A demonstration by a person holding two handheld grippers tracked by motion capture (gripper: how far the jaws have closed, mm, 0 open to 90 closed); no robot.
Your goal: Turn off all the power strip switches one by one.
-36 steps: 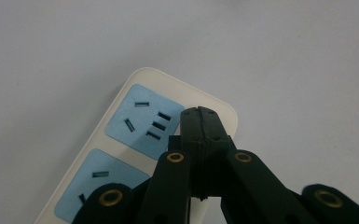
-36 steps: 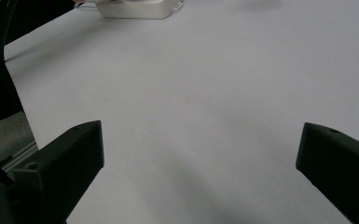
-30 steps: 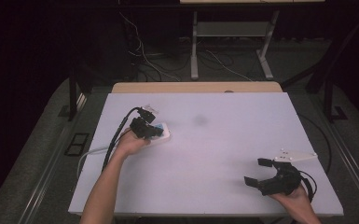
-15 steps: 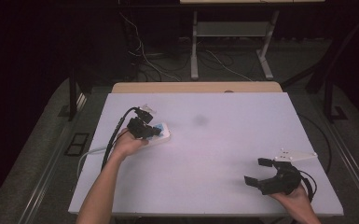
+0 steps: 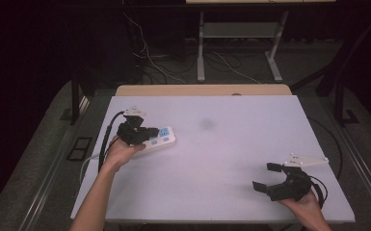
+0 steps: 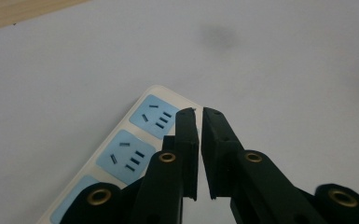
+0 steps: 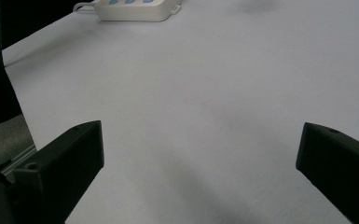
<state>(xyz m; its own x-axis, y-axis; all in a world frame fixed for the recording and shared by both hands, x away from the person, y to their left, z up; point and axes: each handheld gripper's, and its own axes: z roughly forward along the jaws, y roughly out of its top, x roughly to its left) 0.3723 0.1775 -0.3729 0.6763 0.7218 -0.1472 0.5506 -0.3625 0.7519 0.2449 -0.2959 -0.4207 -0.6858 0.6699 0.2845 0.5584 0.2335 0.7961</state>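
Observation:
A white power strip [image 5: 161,138] with blue socket faces lies at the left of the white table [image 5: 221,154]. My left gripper [image 5: 149,131] hovers just over its near end, pointing right. In the left gripper view the jaws [image 6: 199,113] stand a narrow slit apart above the power strip [image 6: 135,144]; they have just been opening and nothing is between them. My right gripper [image 5: 264,176] rests at the table's near right corner, wide open and empty. The right gripper [image 7: 200,135] faces the distant power strip [image 7: 135,9] across bare tabletop.
A white cord [image 5: 84,163] runs from the strip off the left edge. A dark smudge [image 5: 206,124] marks the table's far middle. A wooden strip [image 5: 202,90] borders the far edge, with a metal stand [image 5: 241,43] and cables on the floor beyond.
My left gripper has drawn back to the left and lifted a little off the power strip, uncovering more of its blue sockets. The right gripper has stayed put.

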